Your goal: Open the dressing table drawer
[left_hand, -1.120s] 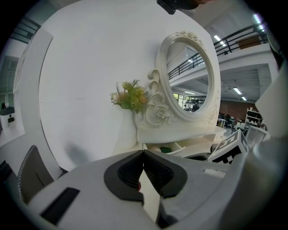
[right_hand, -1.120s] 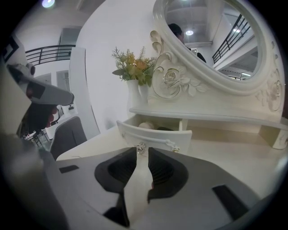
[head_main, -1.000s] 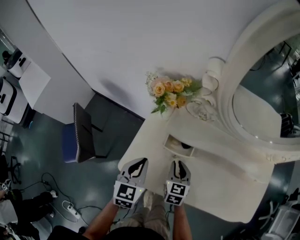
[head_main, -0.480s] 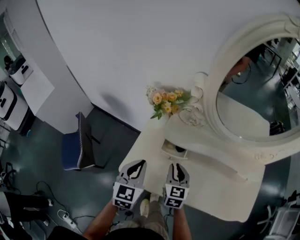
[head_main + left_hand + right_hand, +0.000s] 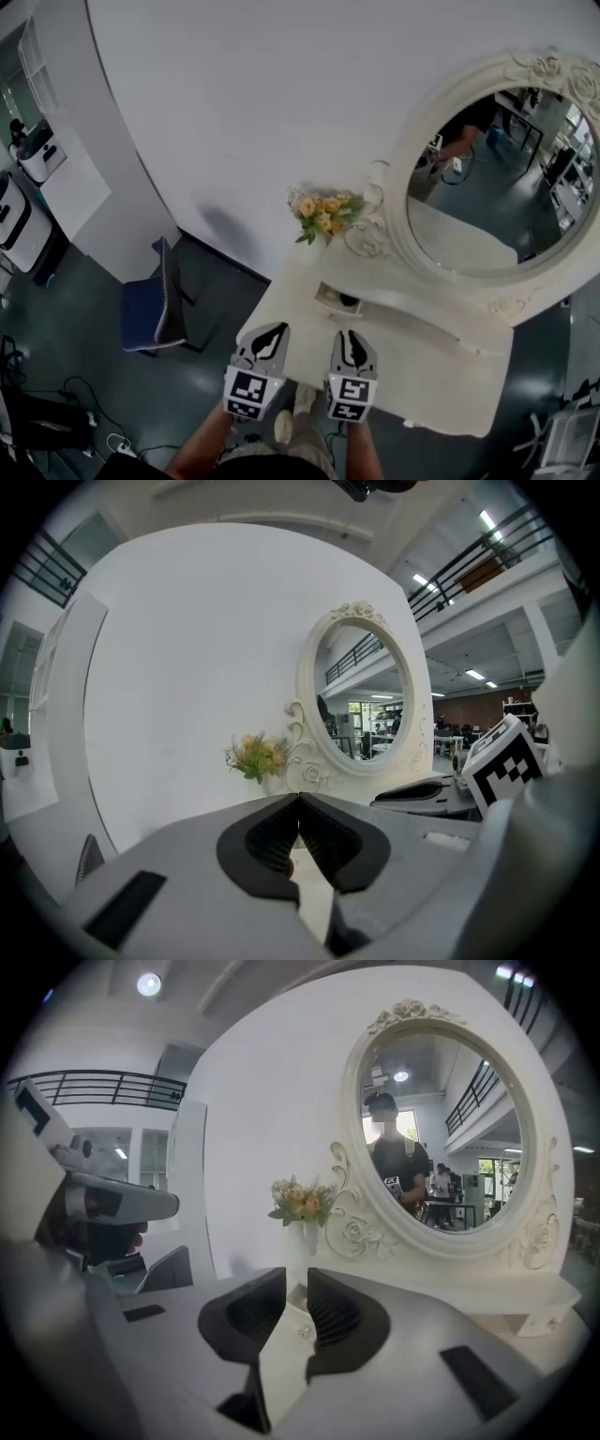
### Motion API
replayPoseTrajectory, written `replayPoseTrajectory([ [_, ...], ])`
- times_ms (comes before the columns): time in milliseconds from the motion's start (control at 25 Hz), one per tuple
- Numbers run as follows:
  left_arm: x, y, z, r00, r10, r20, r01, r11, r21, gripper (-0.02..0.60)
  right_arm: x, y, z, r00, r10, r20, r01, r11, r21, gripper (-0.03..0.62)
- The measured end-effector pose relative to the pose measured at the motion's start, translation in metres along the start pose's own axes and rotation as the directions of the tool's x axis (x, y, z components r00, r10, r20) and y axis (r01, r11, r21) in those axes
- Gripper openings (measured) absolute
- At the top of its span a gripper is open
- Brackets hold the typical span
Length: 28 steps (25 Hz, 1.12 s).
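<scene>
The white dressing table point(image 5: 427, 375) has an oval mirror point(image 5: 483, 192) and a small drawer point(image 5: 336, 298) standing pulled out below the flowers point(image 5: 322, 214), something dark inside it. Both grippers hover side by side over the table's near edge, short of the drawer and touching nothing. My left gripper point(image 5: 272, 330) point(image 5: 300, 797) is shut, nothing held. My right gripper point(image 5: 349, 336) point(image 5: 296, 1274) stands open with a narrow gap; its jaws have just closed a little, with nothing between them. The drawer front's knob point(image 5: 302, 1332) shows through that gap, farther ahead.
A blue chair point(image 5: 150, 305) stands on the dark floor left of the table. White desks point(image 5: 42, 187) sit at the far left, and cables point(image 5: 66, 412) lie on the floor. The curved white wall point(image 5: 281, 94) rises behind the table.
Both grippers have lifted, still side by side. The head view has tipped up, so the whole mirror now shows and the table looks smaller.
</scene>
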<state>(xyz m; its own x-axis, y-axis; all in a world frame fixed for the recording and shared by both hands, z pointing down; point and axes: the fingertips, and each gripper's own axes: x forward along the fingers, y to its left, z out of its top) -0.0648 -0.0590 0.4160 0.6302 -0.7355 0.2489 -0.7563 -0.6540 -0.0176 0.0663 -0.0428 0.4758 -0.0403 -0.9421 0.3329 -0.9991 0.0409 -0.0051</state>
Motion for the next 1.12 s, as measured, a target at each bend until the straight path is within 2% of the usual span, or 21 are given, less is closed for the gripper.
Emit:
replayPoseTrajectory([
  [600,-0.060,-0.020,0.012,0.999,-0.008,0.047,0.007,1.000,0.025,0.003,-0.080,0.017,0.034,0.994,-0.020,0.103,0.023,0.999,-0.024,0.023],
  [800,-0.075,-0.025,0.012,0.999,-0.011,0.049,0.010,1.000,0.029,0.003,-0.100,0.023,0.036,0.992,-0.019,0.122,0.023,0.999,-0.032,0.000],
  [1120,-0.084,-0.030,0.016,0.998,-0.021,0.059,0.019,0.999,0.037,0.003,-0.115,0.027,0.043,0.989,-0.021,0.148,0.027,0.999,-0.034,-0.001],
])
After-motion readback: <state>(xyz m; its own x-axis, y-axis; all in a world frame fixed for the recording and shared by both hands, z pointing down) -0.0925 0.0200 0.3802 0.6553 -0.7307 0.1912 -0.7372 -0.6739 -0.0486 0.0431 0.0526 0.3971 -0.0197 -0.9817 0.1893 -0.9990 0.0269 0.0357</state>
